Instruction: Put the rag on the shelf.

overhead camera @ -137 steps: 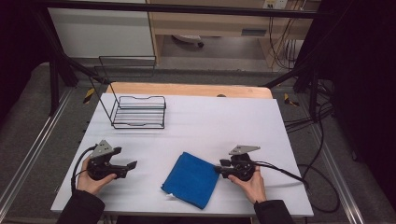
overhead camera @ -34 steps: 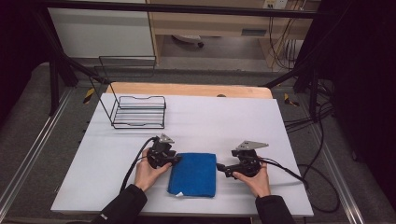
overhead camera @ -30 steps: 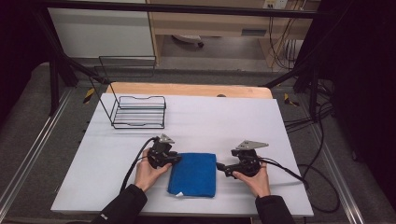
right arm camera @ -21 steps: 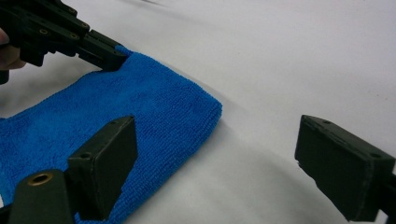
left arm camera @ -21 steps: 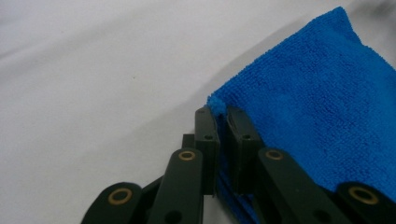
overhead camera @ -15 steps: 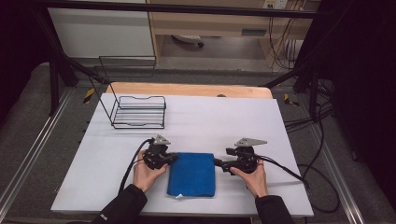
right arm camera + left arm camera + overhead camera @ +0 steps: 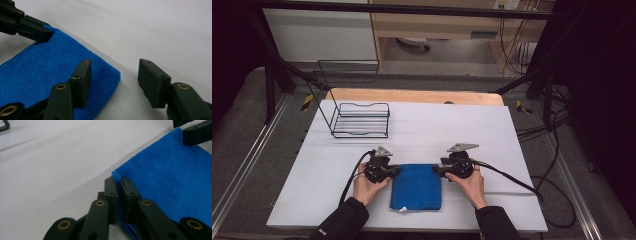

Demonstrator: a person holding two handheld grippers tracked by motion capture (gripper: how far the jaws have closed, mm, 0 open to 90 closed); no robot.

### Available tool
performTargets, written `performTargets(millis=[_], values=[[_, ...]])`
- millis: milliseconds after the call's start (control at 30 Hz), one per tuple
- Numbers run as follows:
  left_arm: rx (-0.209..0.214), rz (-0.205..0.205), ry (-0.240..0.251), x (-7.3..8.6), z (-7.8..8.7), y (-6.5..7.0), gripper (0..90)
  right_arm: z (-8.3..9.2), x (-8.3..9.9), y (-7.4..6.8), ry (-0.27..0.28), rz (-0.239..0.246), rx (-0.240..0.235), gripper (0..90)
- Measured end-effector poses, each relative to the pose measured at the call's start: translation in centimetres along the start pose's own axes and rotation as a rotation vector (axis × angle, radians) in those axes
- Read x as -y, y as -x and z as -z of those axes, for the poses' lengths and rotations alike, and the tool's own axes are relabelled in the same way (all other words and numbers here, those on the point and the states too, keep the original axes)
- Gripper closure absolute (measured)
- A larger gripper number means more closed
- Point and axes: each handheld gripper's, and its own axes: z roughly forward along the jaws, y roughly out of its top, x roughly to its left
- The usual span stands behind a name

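A folded blue cloth (image 7: pixel 416 187) lies flat near the table's front edge. My left gripper (image 7: pixel 397 170) is at its far left corner. In the left gripper view the left gripper (image 7: pixel 119 182) is shut on that corner of the cloth (image 7: pixel 170 177). My right gripper (image 7: pixel 437 170) is at the far right corner. In the right gripper view the right gripper (image 7: pixel 113 68) has just been closing; the corner of the cloth (image 7: pixel 50 72) lies between the jaws, which stand apart and do not press on it. The left gripper (image 7: pixel 37 31) shows across the cloth.
A black wire rack (image 7: pixel 361 120) stands at the back left of the white table (image 7: pixel 472 130). Cables trail from both grippers, the right one toward the table's right edge. A wooden board edge (image 7: pixel 412 96) runs along the back.
My left gripper came in from the left and closed on the cloth's far left corner. The cloth has been squared up. My right gripper slid left to the far right corner, jaws narrower.
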Motion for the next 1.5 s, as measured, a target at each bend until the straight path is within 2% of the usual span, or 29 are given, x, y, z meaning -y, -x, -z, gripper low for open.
performTargets(millis=[67, 133, 267, 567, 633, 833, 1033, 1133, 1200, 1267, 1500], values=[[0.009, 0.006, -0.004, 0.0, 0.0, -0.1, 83.5, -0.1, 0.1, 0.0, -0.009, -0.009, -0.008, 50.8], [0.010, 0.008, -0.004, 0.0, -0.1, -0.1, 83.3, -0.1, 0.2, -0.1, -0.012, -0.024, -0.016, 57.2], [0.001, -0.005, -0.004, 0.0, -0.1, 0.0, 82.5, -0.2, 0.5, -0.4, -0.029, -0.052, -0.004, 63.0], [0.006, -0.018, -0.001, 0.1, -0.1, -0.1, 82.4, -0.1, 0.6, -0.6, -0.045, -0.079, -0.015, 75.2], [0.020, -0.007, -0.002, 0.1, -0.1, -0.2, 82.4, -0.1, 0.6, -0.5, -0.057, -0.090, -0.039, 81.7], [0.057, 0.031, -0.002, 0.0, 0.0, -0.8, 83.9, 0.0, 0.4, -0.4, -0.058, -0.102, -0.050, 84.3], [0.062, 0.016, 0.040, -0.1, 0.7, -0.7, 84.4, 1.2, 0.1, -0.4, 0.006, -0.128, -0.078, 84.5], [0.067, 0.003, 0.075, -0.4, 1.6, -0.5, 84.4, 2.3, -0.2, -0.6, 0.063, -0.120, -0.090, 84.4], [0.067, -0.006, 0.106, -0.6, 2.3, -0.4, 84.4, 2.5, -0.3, -0.7, 0.074, -0.118, -0.091, 84.4], [0.062, -0.013, 0.136, -0.8, 2.9, -0.1, 84.3, 3.1, -0.5, -0.7, 0.108, -0.119, -0.103, 84.5], [0.071, -0.027, 0.178, -1.1, 4.2, 0.2, 84.3, 3.9, -0.8, -0.9, 0.148, -0.104, -0.116, 84.6]])
